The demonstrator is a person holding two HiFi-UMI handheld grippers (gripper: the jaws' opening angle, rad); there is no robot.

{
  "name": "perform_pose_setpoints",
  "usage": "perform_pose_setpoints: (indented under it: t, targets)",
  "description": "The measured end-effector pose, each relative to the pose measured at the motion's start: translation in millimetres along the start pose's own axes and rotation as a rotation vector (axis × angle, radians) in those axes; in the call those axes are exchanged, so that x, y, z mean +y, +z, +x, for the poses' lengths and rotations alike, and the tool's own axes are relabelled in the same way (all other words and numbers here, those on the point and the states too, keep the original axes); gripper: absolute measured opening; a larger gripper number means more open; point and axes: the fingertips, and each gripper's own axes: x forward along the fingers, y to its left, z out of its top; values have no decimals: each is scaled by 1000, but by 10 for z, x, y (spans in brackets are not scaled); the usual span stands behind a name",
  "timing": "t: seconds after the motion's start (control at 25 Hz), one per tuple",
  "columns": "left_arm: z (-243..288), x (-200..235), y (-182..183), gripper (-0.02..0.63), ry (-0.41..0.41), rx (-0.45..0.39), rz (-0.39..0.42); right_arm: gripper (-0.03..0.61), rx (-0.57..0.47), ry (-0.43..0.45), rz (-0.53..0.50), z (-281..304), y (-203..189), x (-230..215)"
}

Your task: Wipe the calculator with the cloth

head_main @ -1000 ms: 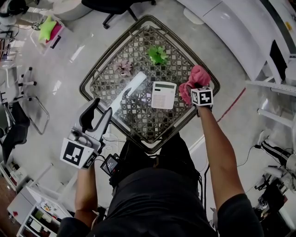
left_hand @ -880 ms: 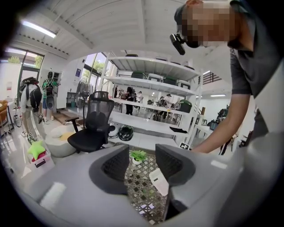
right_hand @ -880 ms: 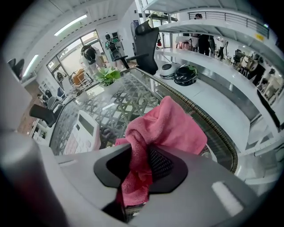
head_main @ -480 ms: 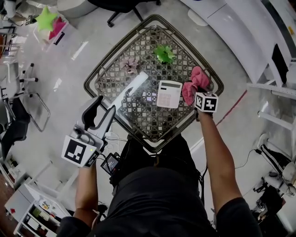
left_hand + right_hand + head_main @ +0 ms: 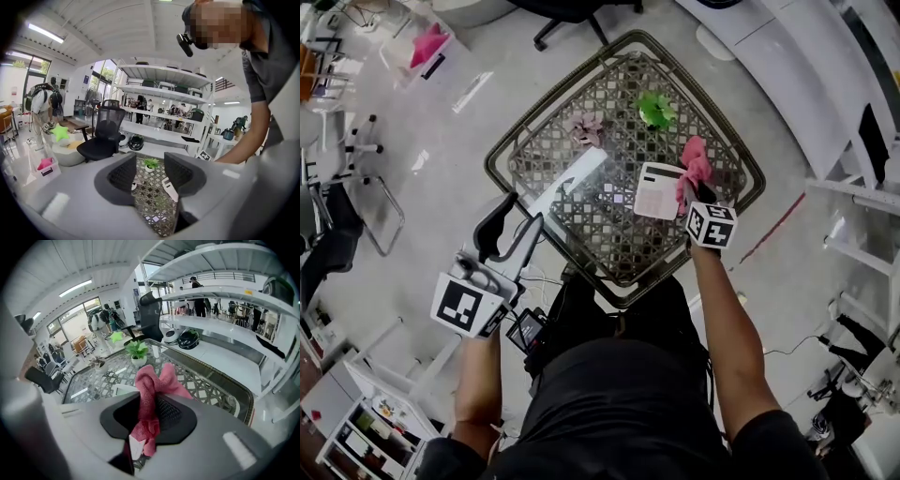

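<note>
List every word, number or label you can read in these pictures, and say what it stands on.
No text is readable.
calculator: print on keys too small to read.
left gripper and right gripper: cubes bear black-and-white square patterns, no letters.

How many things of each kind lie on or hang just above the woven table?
Potted plants: 2 (green leafy potted plant, pale pinkish potted plant)
White flat calculator: 1
Pink crumpled cloth: 1
Total: 4
</note>
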Motion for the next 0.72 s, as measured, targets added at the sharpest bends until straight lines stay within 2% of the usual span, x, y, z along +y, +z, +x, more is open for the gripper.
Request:
perform_pose_setpoints:
  t: [0.28, 0.44, 0.72]
  targets:
    - [-182, 83, -70, 198, 33, -21, -28, 74, 6, 17, -65, 248, 59, 438]
    - [-323, 144, -158, 198, 28, 9, -45, 74, 33, 44, -75, 352, -161, 820]
    - [-275, 184, -138, 198, 37, -14, -45, 74, 94, 128, -251, 498, -242, 1164]
